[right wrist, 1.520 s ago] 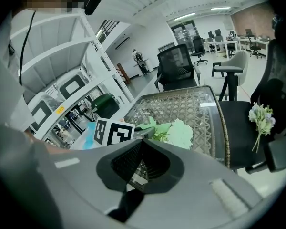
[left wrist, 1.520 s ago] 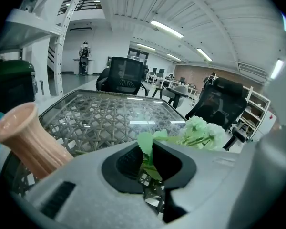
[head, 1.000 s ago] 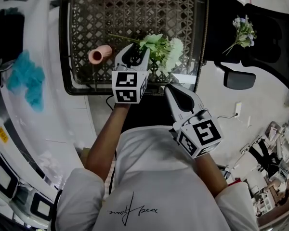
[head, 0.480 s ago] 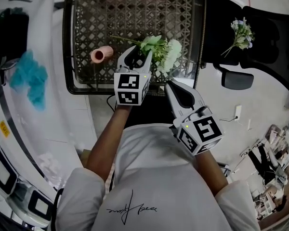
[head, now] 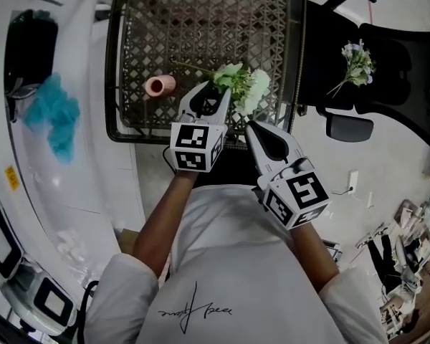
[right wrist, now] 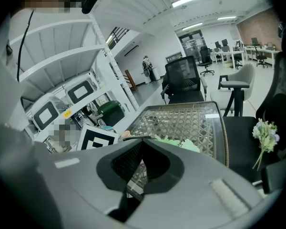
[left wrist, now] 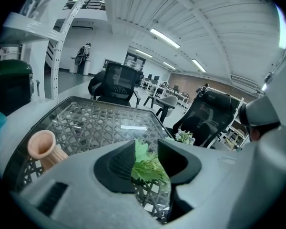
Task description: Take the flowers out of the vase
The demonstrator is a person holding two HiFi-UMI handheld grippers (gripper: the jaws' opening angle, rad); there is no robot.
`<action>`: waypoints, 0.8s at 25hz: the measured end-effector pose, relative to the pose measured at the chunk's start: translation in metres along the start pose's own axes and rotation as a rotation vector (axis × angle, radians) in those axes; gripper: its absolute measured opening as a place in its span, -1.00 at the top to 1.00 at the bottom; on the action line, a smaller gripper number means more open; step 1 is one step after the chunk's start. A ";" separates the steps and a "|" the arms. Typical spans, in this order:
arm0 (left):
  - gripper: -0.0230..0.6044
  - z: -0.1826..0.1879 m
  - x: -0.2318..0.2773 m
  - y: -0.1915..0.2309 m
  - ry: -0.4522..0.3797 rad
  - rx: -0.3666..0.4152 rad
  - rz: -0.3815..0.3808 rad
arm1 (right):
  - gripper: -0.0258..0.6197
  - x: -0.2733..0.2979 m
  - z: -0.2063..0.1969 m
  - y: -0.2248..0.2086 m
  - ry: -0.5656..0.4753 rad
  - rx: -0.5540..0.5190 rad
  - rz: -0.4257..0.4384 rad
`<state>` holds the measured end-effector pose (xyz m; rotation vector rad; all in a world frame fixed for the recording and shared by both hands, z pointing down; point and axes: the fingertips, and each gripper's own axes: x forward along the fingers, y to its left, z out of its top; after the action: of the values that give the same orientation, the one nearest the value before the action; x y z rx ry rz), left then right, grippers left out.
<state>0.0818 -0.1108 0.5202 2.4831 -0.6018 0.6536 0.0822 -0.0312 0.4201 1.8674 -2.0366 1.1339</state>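
A bunch of green and white flowers [head: 242, 84] lies on its side on the wicker table [head: 116, 84], its stem pointing left. The pink vase [head: 158, 86] lies tipped over to the left, apart from the flowers. My left gripper [head: 213, 92] hovers at the near-left edge of the bunch. Its jaws are closing, and in the left gripper view green leaves [left wrist: 148, 168] show in the gap without the pads pressing on them. My right gripper [head: 249, 126] is shut and empty, just off the table's near edge.
A second small bouquet [head: 358, 57] lies on a black office chair [head: 401, 77] to the right of the table. A teal cloth [head: 54, 117] rests on the white surface at the left. The table's raised metal rim runs close under both grippers.
My left gripper has risen slightly and its jaws have narrowed a little. The right gripper has also lifted a bit. Flowers and vase still lie where they were on the table.
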 end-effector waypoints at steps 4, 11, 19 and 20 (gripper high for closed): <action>0.52 0.004 -0.014 -0.007 -0.017 0.020 -0.004 | 0.91 -0.002 0.006 0.008 -0.016 -0.025 0.013; 0.74 0.027 -0.035 -0.032 -0.066 0.072 -0.012 | 0.91 -0.014 0.022 0.005 -0.046 -0.073 0.032; 0.93 0.056 -0.072 -0.059 -0.140 0.065 -0.042 | 0.91 -0.034 0.029 0.007 -0.049 -0.188 0.074; 0.93 0.057 -0.076 -0.062 -0.143 0.071 -0.041 | 0.91 -0.036 0.030 0.007 -0.046 -0.204 0.081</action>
<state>0.0730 -0.0735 0.4135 2.6182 -0.5875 0.4922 0.0946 -0.0220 0.3754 1.7423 -2.1791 0.8694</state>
